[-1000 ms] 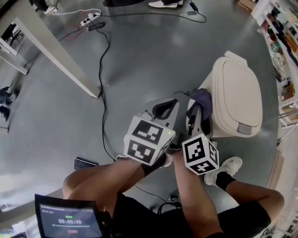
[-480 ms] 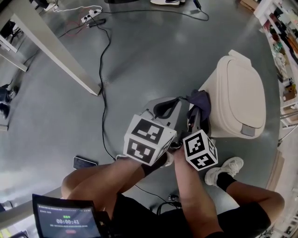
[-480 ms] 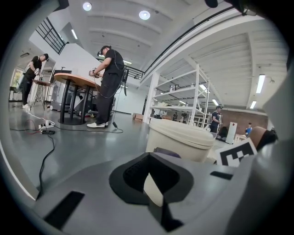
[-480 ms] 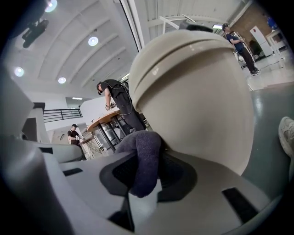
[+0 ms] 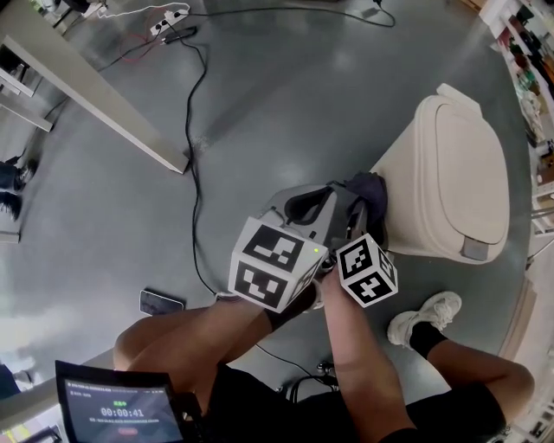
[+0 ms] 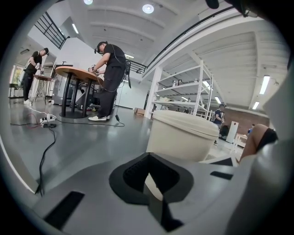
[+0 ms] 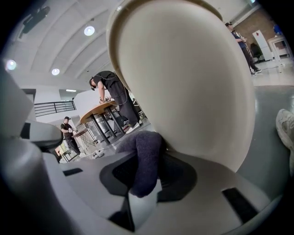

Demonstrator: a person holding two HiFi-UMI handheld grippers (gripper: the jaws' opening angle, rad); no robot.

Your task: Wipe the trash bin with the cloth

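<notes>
A cream trash bin point(image 5: 450, 182) with its lid down stands on the grey floor at the right. My right gripper point(image 5: 357, 212) is shut on a dark purple cloth point(image 5: 368, 192) and presses it against the bin's near side. In the right gripper view the cloth point(image 7: 143, 158) bulges between the jaws, touching the bin wall point(image 7: 193, 82). My left gripper point(image 5: 305, 206) hovers just left of the cloth, jaws shut and holding nothing. In the left gripper view, my left gripper point(image 6: 151, 183) points at the bin point(image 6: 183, 135), a short way ahead.
A white table leg point(image 5: 86, 95) slants across the upper left. A black cable point(image 5: 195, 173) runs down the floor from a power strip point(image 5: 169, 26). A phone point(image 5: 162, 302) lies near my knee. Shelves point(image 5: 528, 52) line the right edge. Two people point(image 6: 108, 78) work at tables far off.
The right gripper has slid the cloth a little along the bin's near side. The left gripper stays beside it, hardly moved.
</notes>
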